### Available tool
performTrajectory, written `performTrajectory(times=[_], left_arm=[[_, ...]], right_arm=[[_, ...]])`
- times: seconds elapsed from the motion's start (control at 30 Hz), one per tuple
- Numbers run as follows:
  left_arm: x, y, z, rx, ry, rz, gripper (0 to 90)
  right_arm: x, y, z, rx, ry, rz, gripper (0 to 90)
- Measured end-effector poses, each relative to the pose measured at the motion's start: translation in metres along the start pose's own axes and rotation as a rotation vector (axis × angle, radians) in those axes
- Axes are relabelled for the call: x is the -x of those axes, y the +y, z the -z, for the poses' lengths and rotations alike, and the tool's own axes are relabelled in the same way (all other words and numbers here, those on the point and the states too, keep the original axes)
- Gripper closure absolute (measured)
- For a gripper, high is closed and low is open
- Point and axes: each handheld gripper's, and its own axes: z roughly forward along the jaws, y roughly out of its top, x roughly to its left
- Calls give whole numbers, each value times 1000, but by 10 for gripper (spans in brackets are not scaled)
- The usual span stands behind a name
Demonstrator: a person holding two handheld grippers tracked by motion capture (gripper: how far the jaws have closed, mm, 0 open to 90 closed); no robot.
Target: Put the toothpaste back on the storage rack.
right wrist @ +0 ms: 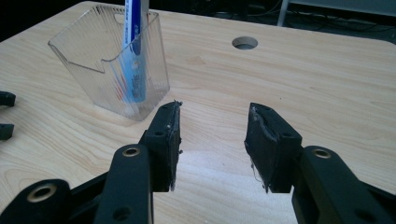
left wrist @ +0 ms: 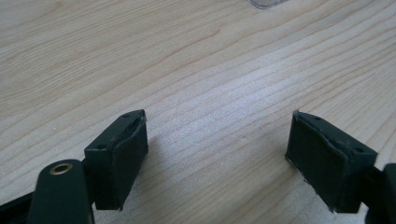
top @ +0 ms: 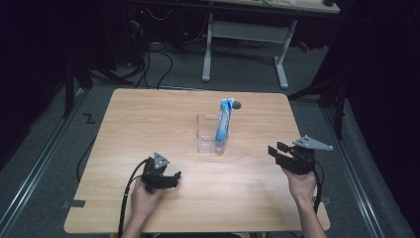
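Both my grippers — left [top: 168, 179], right [top: 277, 148] — hung open and empty, since the tube [top: 223, 123] stood propped in its clear holder [top: 204, 135].

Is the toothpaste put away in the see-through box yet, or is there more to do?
It looks put away: the toothpaste tube stands upright inside the clear box. Nothing is in hand; the left tongs and right tongs are open and empty, apart from the box. Nothing else waits on the table.

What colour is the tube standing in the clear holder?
Blue and white tube, clearest in the right gripper view.
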Motion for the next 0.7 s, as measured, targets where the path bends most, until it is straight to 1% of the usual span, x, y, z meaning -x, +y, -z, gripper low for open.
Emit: performTrajectory(times=[0.07,0.2,0.4,0.7], left_arm=[[0,0,0,0,0,0,207],[0,0,0,0,0,1,207],[0,0,0,0,0,1,207],[0,0,0,0,0,1,207]], right_arm=[[0,-5,0,-4,0,-6,548],[1,-8,-1,-9,-1,-9,548],[2,-18,-3,-18,-4,-27,547],[1,-24,-7,-31,-6,-28,545]])
